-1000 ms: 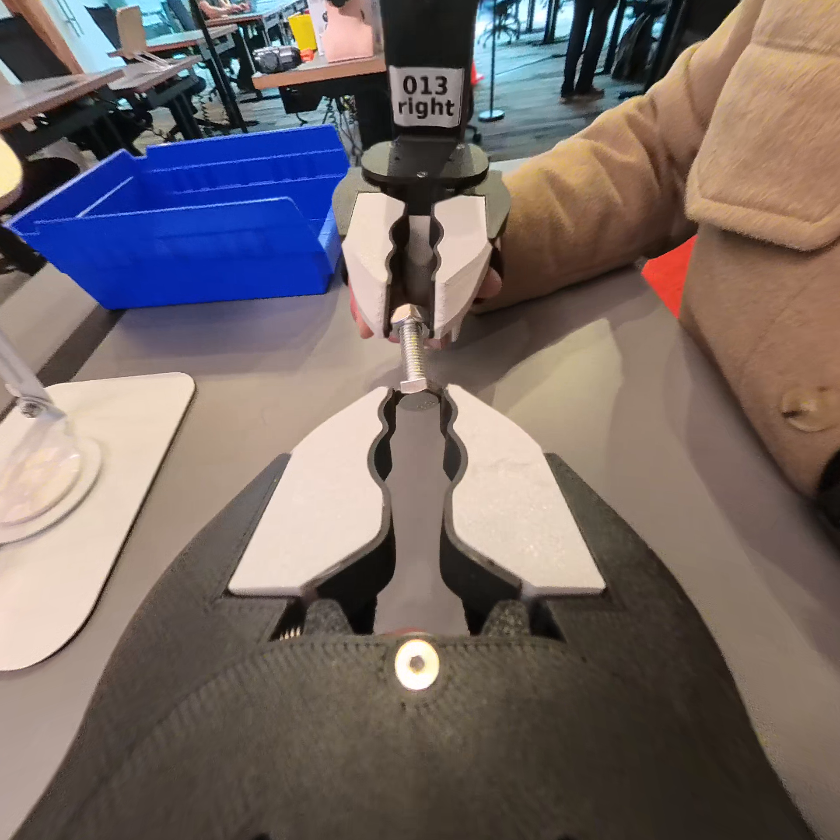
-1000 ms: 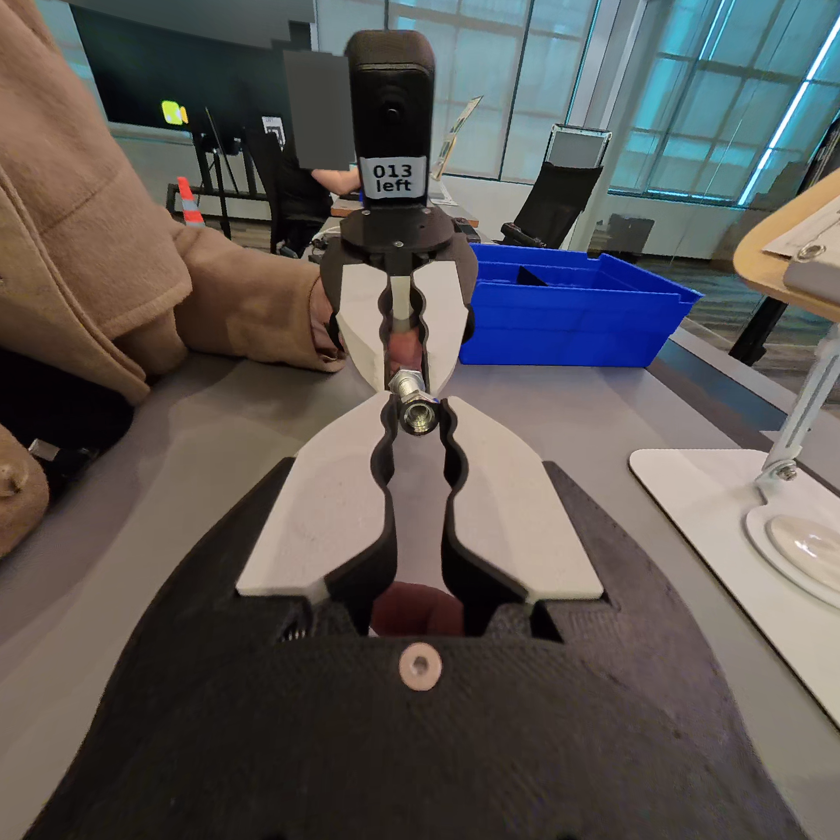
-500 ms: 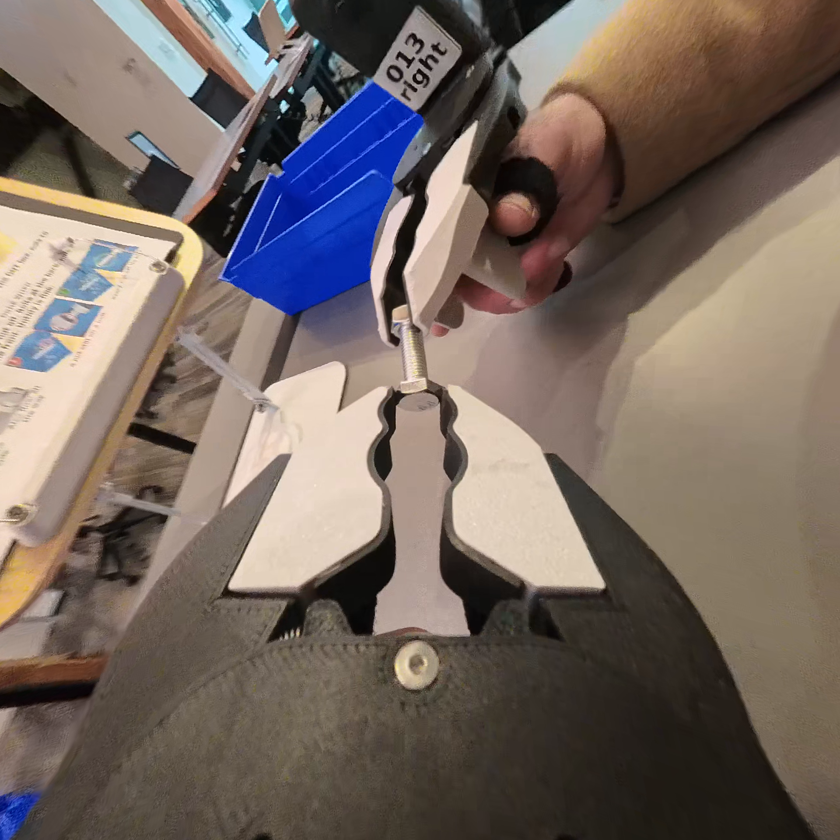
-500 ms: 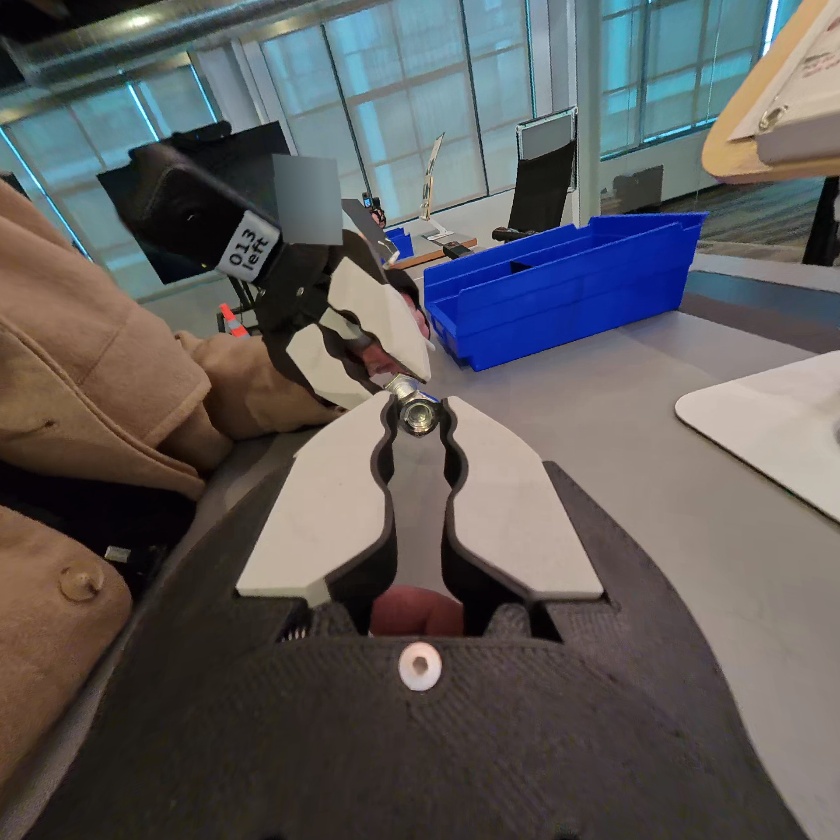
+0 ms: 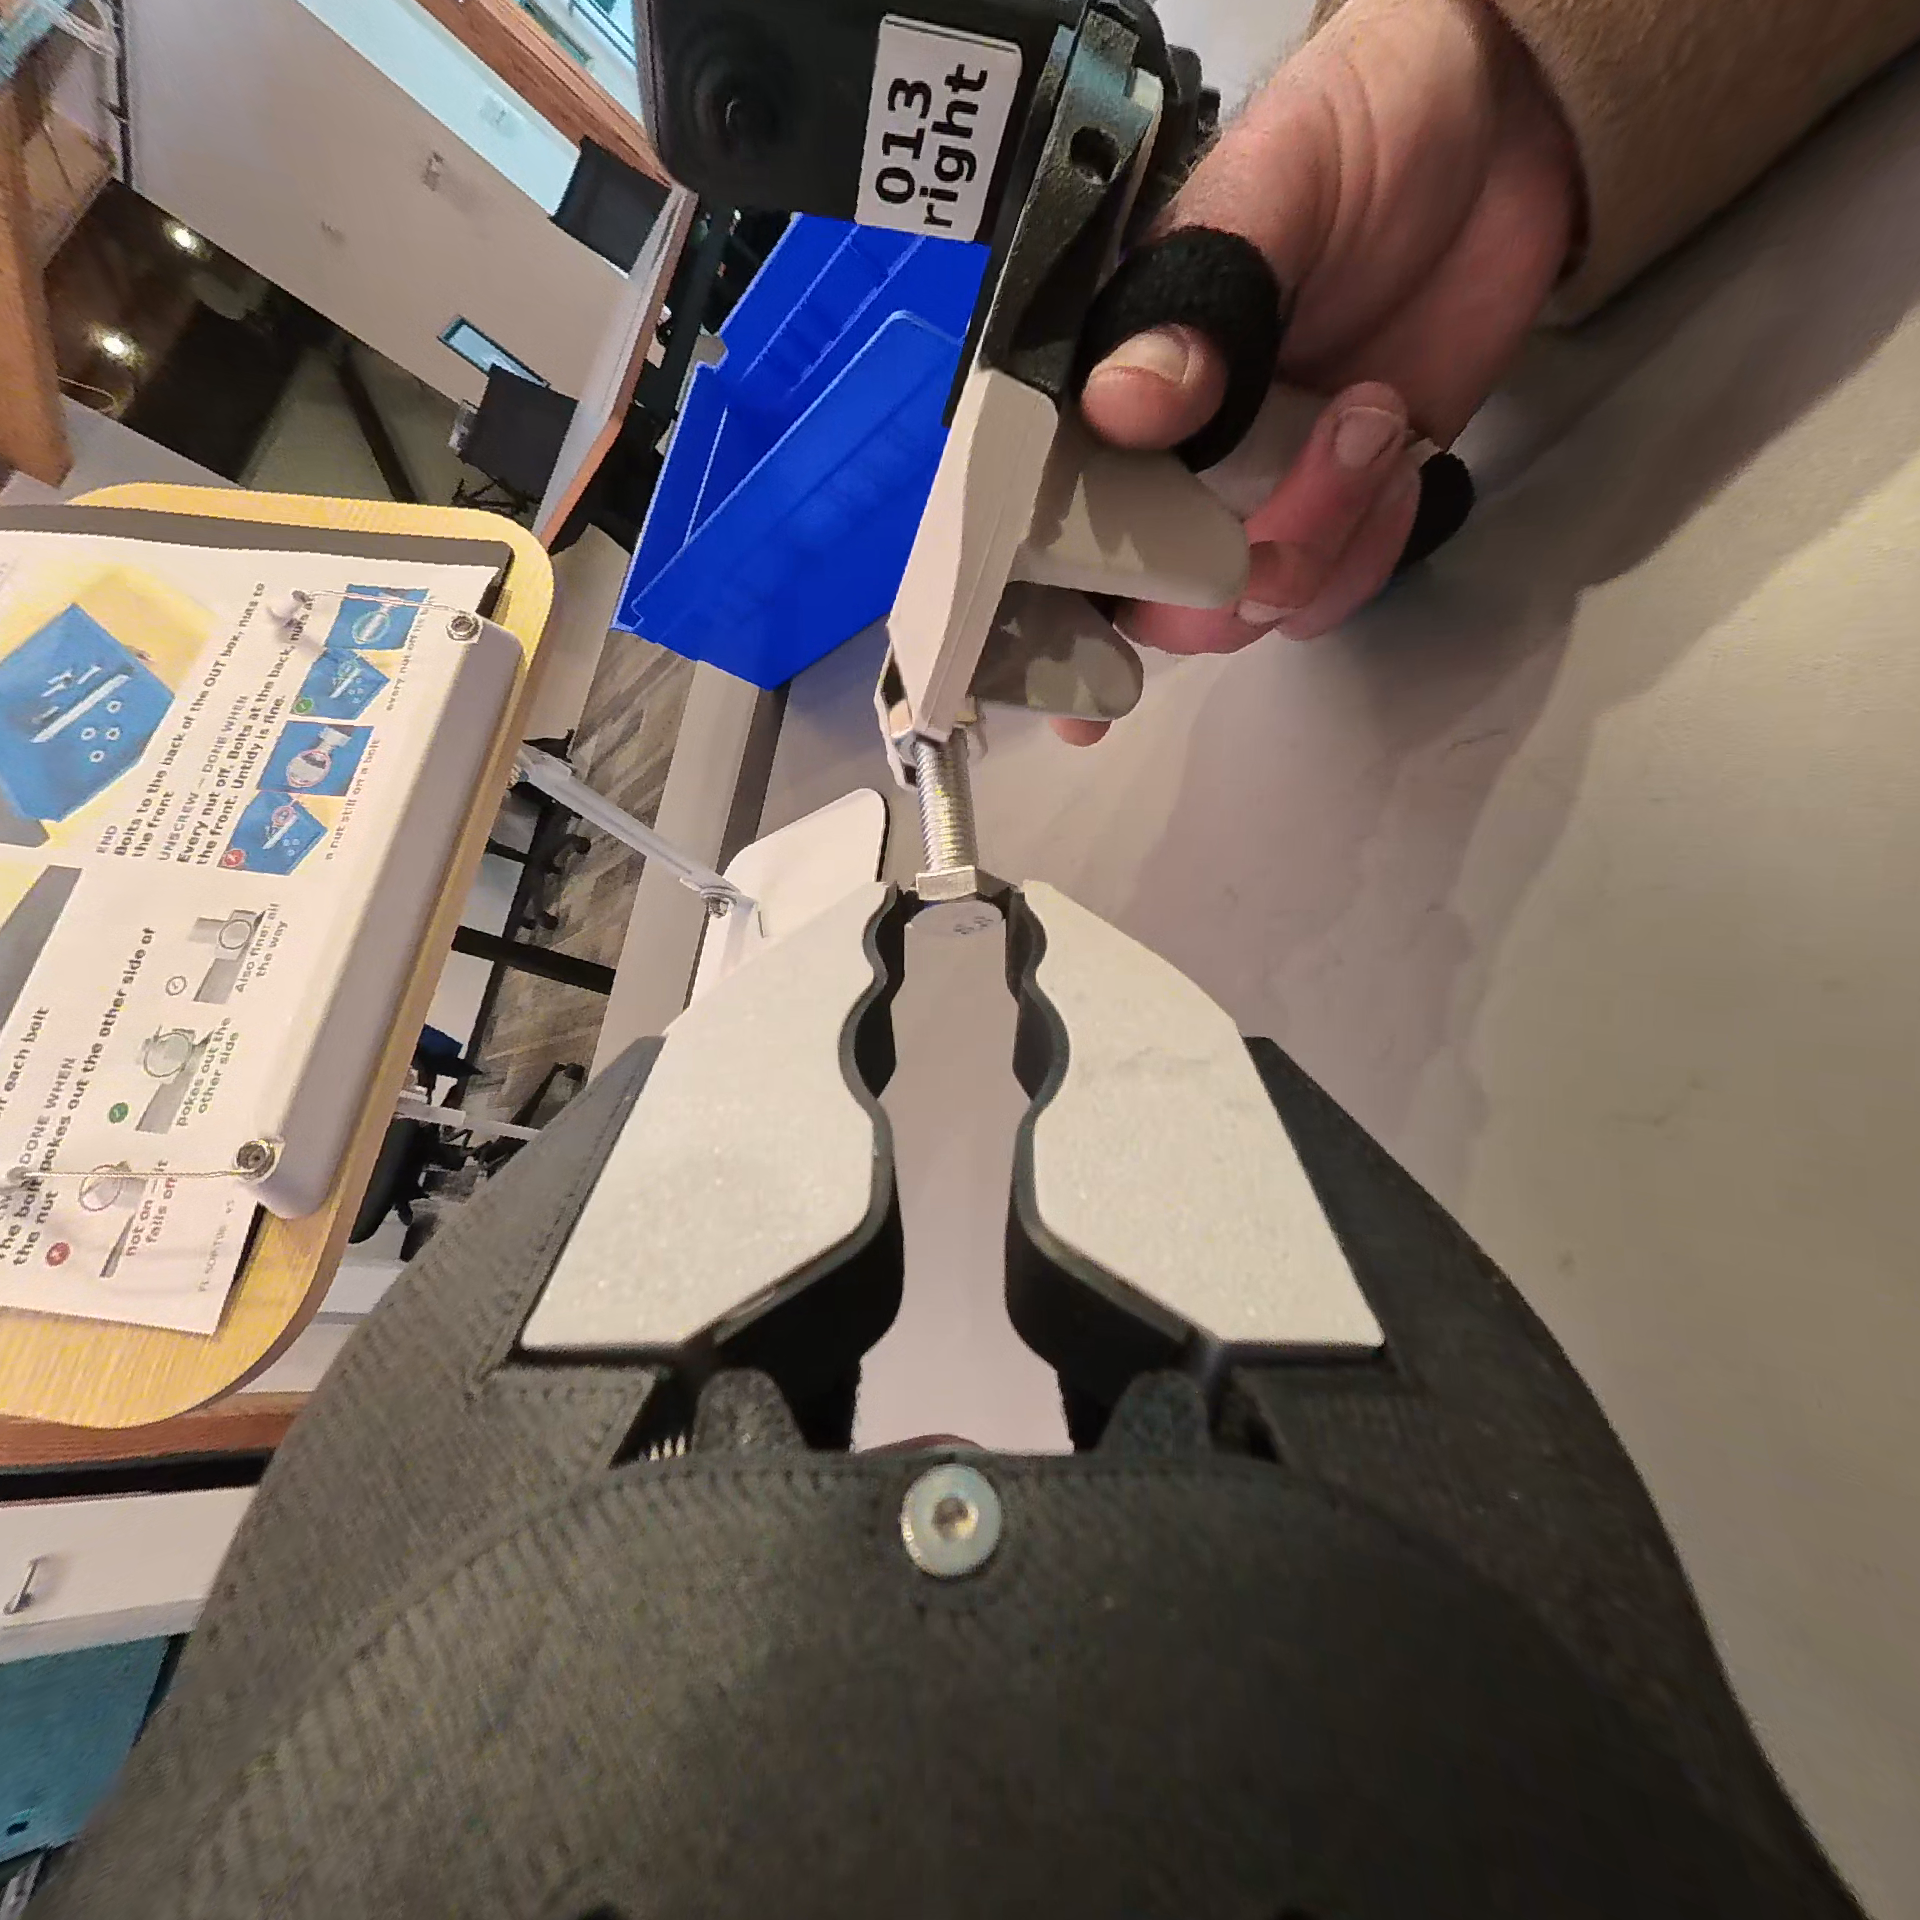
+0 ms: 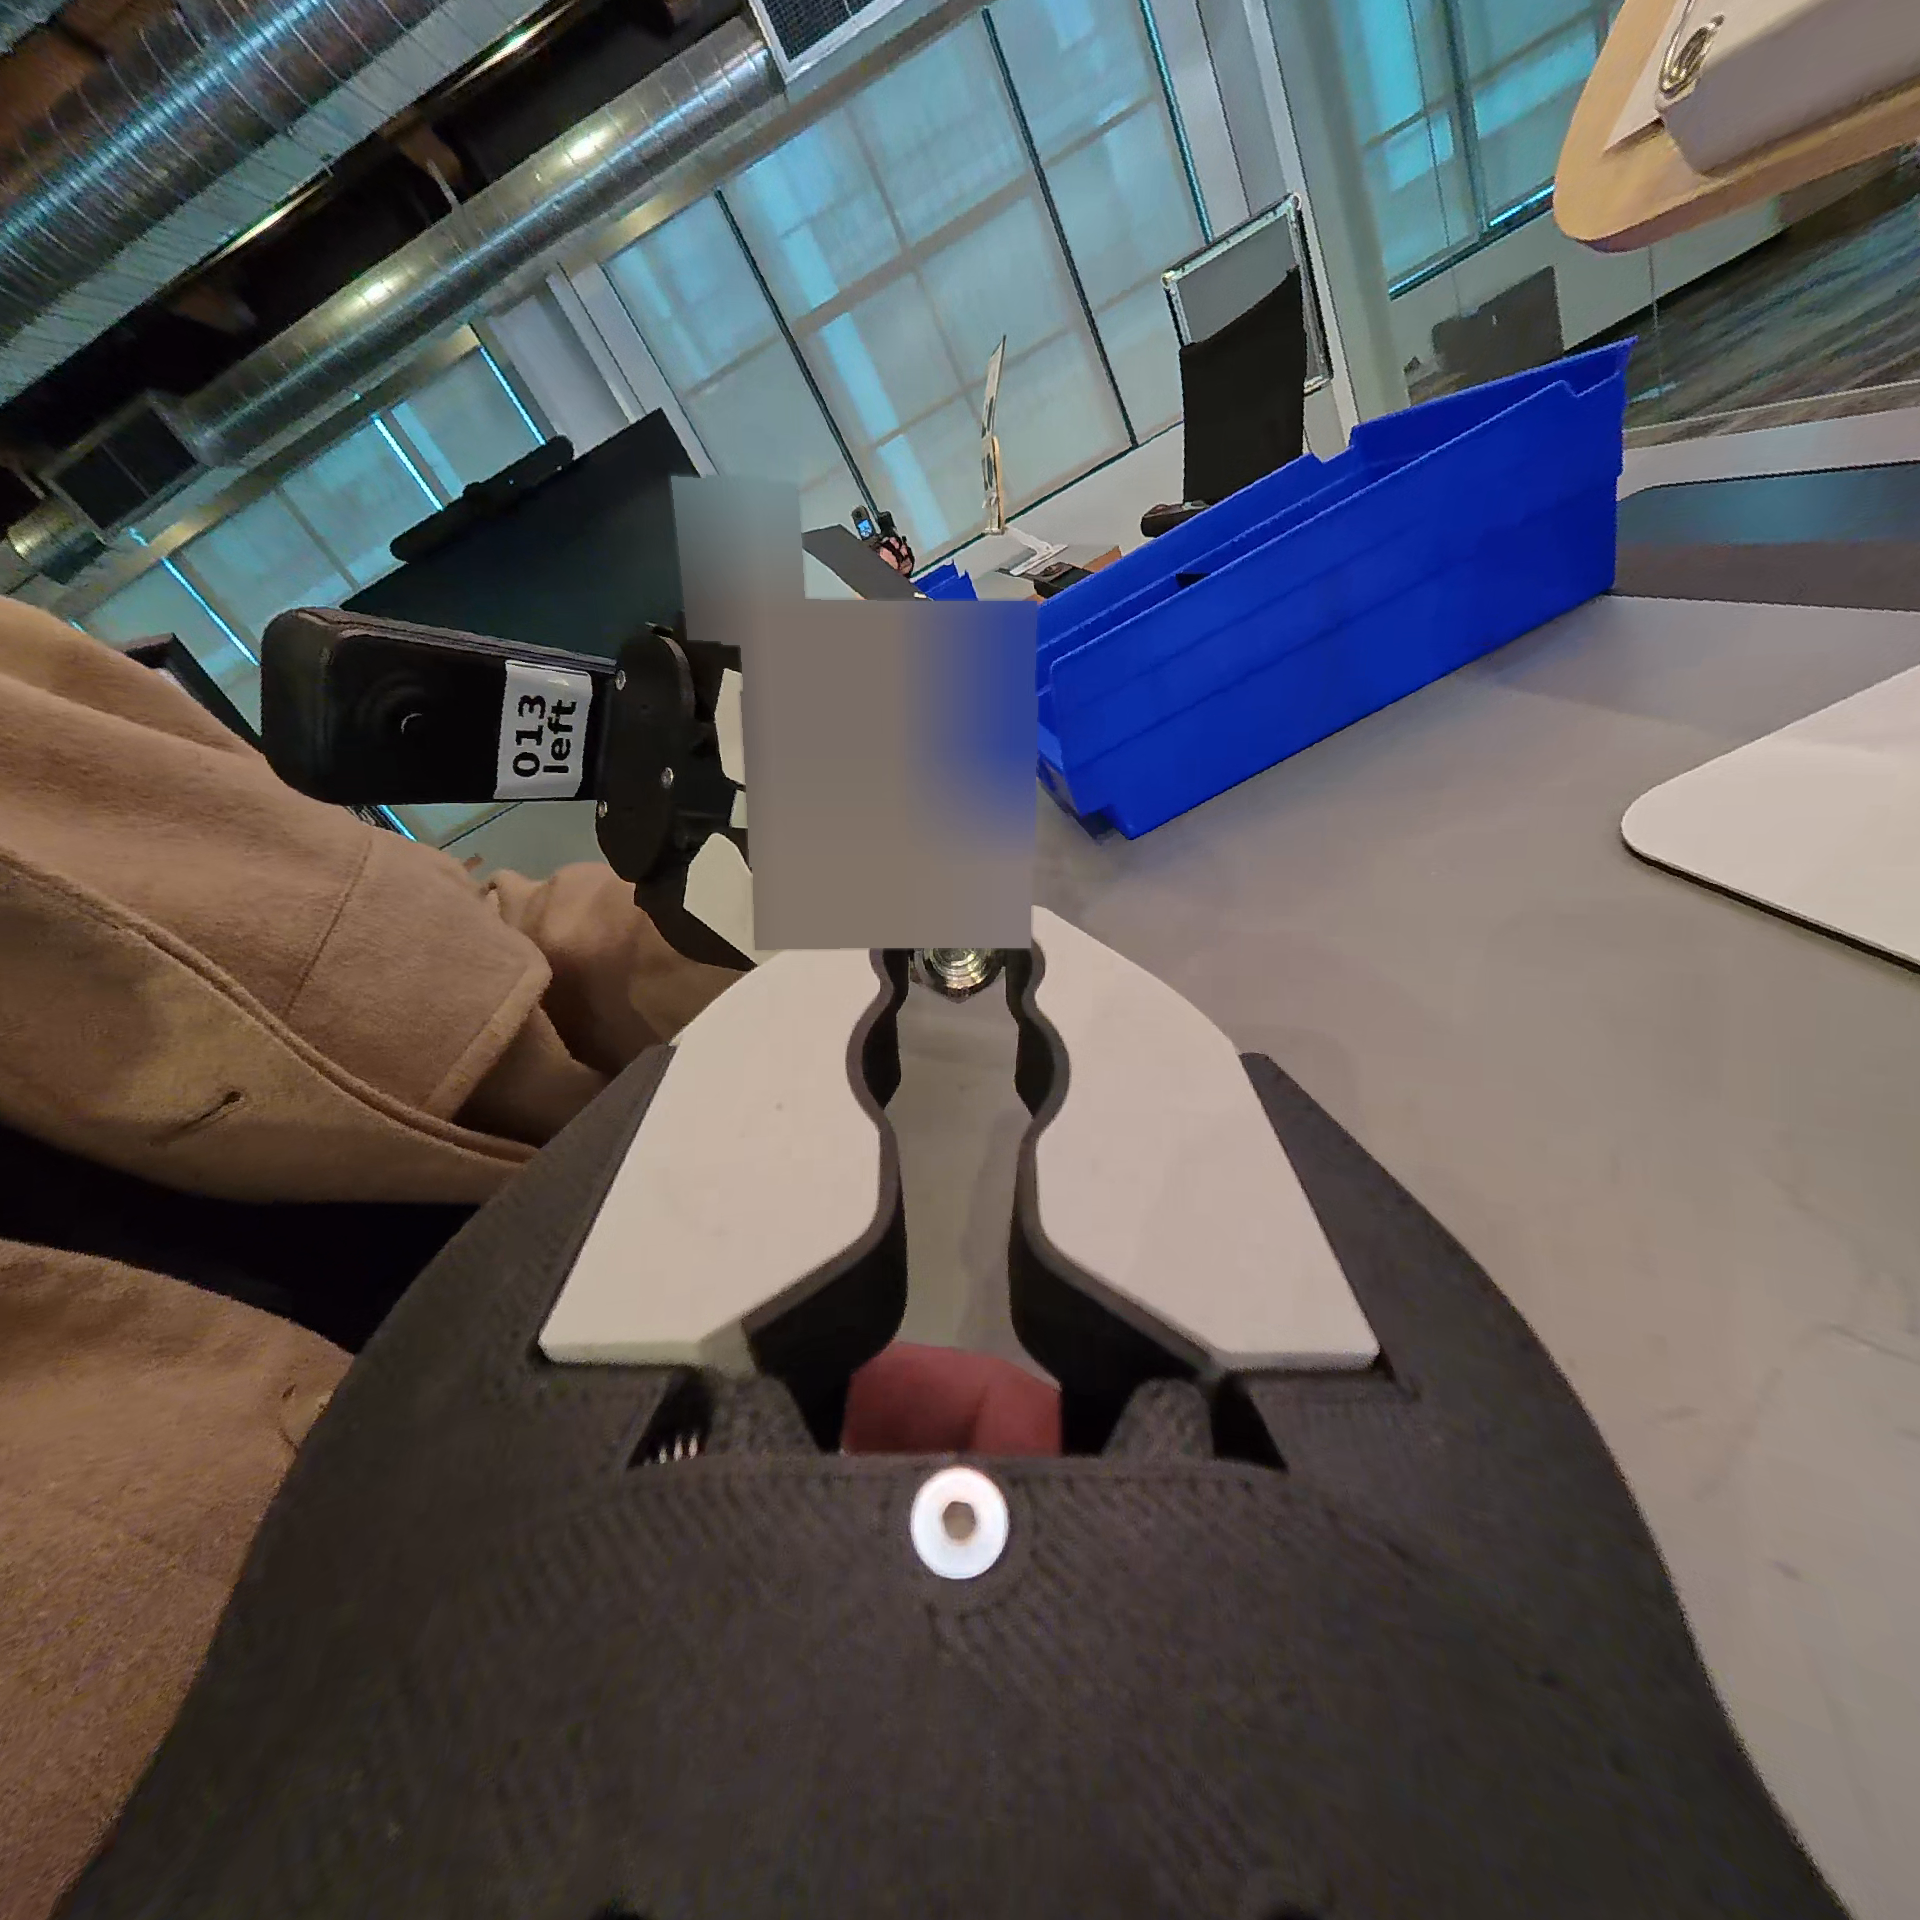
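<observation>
A silver bolt (image 5: 940,810) spans the gap between my two grippers above the grey table (image 5: 1558,987). My left gripper (image 5: 951,899) is shut on the bolt's hex head (image 5: 948,885). My right gripper (image 5: 920,732) is turned on its side and is shut on a nut at the bolt's other end. In the right wrist view my right gripper (image 6: 956,961) pinches the nut (image 6: 954,966), with the bolt's tip showing in its hole. The left gripper's black body (image 6: 655,769) lies sideways behind it, and a blur patch hides its fingers.
A blue bin (image 6: 1330,644) stands at the back of the table and also shows in the left wrist view (image 5: 821,468). A white base plate (image 6: 1787,821) lies to the right. A wooden board with a printed sheet (image 5: 208,883) hangs at the left. A person's hand (image 5: 1351,260) and tan sleeve (image 6: 208,935) are close by. Both grippers' tips are close together, under 4 cm apart.
Both grippers have rolled in opposite directions about the bolt's axis, so each now sees the other on its side. Both stay shut, still joined by the bolt.
</observation>
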Available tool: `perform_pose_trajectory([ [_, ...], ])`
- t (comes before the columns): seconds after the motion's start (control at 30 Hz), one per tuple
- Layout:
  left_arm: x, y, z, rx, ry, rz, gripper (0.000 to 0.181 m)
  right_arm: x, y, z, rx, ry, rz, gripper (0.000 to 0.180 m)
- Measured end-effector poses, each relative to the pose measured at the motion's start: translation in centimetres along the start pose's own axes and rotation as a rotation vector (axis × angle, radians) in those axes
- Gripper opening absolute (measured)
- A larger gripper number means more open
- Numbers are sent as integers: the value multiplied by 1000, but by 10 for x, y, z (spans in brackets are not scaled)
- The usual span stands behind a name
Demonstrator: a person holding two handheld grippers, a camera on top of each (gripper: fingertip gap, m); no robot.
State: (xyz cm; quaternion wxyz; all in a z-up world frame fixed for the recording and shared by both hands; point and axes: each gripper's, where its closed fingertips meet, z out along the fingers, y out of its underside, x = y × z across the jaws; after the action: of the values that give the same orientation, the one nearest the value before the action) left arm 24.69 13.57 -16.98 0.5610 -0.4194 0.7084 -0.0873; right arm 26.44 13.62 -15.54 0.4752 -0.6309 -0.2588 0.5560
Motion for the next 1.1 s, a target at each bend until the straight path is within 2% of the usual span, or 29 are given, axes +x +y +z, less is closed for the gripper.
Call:
perform_pose_trajectory([
  [0.37, 0, 0, 0, 11, 2, -13, 18, -1, -1, 0, 0, 2, -16, 17],
  [0.57, -1, -1, -1, 25, 4, -38, 18, -4, -3, 0, 12, -9, -31, 22],
  [0.77, -2, -2, -2, 43, 9, -66, 18, -8, -3, 1, 5, -9, -85, 36],
  [1.1, -3, -6, -3, 76, 19, -97, 18, -10, -6, 1, 15, -4, -124, 37],
])
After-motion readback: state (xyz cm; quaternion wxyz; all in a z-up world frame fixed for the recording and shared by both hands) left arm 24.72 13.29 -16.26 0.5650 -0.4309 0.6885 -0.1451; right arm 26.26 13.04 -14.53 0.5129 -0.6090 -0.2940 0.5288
